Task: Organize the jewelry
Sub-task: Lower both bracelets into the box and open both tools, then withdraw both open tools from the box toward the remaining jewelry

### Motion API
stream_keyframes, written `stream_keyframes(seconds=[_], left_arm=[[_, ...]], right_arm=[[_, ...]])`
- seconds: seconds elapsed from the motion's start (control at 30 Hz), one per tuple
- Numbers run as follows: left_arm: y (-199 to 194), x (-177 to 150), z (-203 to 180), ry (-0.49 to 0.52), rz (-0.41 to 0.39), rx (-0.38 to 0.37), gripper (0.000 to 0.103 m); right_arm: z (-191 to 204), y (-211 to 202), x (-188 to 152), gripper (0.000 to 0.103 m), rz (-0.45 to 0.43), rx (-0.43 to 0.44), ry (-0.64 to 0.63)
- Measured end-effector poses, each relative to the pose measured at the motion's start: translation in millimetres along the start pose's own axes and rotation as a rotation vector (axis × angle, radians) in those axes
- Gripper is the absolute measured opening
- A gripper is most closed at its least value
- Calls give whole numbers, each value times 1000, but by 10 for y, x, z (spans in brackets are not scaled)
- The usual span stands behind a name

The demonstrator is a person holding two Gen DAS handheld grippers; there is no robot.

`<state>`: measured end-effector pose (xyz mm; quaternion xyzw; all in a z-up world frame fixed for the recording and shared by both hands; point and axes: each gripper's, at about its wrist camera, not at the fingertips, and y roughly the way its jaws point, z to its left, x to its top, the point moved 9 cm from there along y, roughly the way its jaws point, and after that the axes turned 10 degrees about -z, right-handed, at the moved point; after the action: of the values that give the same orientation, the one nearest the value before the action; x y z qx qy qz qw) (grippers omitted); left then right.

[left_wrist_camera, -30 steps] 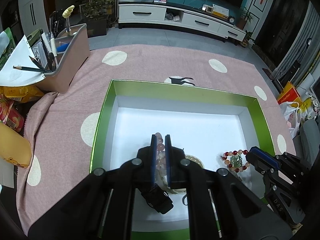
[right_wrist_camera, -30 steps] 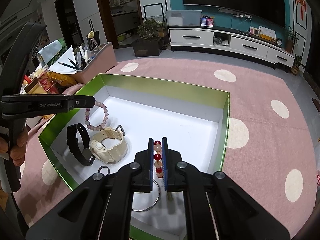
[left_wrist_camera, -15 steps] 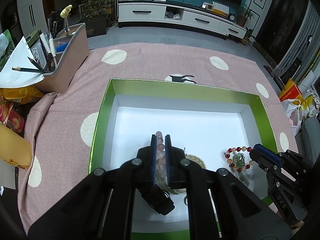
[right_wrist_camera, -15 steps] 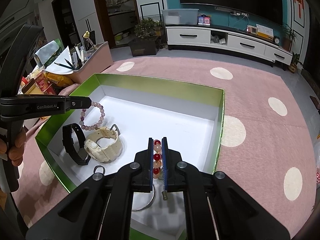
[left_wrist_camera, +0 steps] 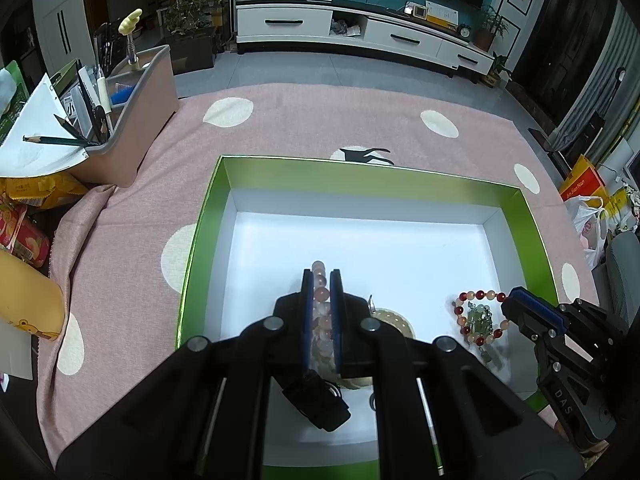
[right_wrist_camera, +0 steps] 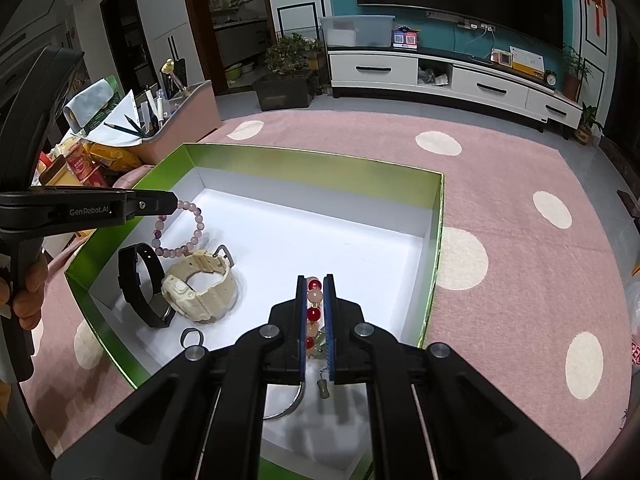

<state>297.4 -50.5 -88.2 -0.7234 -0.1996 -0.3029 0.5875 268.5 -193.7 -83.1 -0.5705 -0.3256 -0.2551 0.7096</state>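
I am holding the left gripper clenched on the pale pink bead bracelet, which is hanging as a loop over the left part of the green-rimmed box, just above the cream watch and black watch. I am keeping the right gripper clamped on the red-and-peach bead bracelet, dangling over the box's right part. The set-down spots are lying straight below each hand.
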Motion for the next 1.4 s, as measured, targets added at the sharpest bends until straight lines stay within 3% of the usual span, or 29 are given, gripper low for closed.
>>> stream_keyframes(seconds=[0.43, 0.6, 0.73, 0.77, 0.97, 1.17, 1.27, 1.33, 1.4], left_arm=[[-5, 5, 11, 11, 1, 12, 8], [-52, 25, -6, 19, -8, 16, 17], [-101, 35, -31, 26, -16, 19, 32], [-122, 34, -32, 28, -20, 21, 39], [-252, 33, -76, 39, -37, 38, 65], [-502, -31, -125, 48, -68, 38, 77], [-653, -101, -157, 44, -86, 14, 89], [-749, -161, -170, 44, -92, -3, 93], [-860, -263, -163, 44, -103, -8, 97]], right_arm=[[-51, -32, -17, 7, 2, -14, 16], [-79, -57, -2, 11, -3, -12, 31], [-92, -111, 11, 14, -12, -13, 42], [-96, -132, 11, 18, -14, -13, 47], [-110, -324, -1, 38, -40, -18, 69], [-121, -600, -17, 61, -73, -37, 109], [-124, -765, -68, 64, -82, -66, 127], [-117, -884, -134, 79, -86, -82, 141], [-104, -1002, -190, 83, -99, -83, 166]])
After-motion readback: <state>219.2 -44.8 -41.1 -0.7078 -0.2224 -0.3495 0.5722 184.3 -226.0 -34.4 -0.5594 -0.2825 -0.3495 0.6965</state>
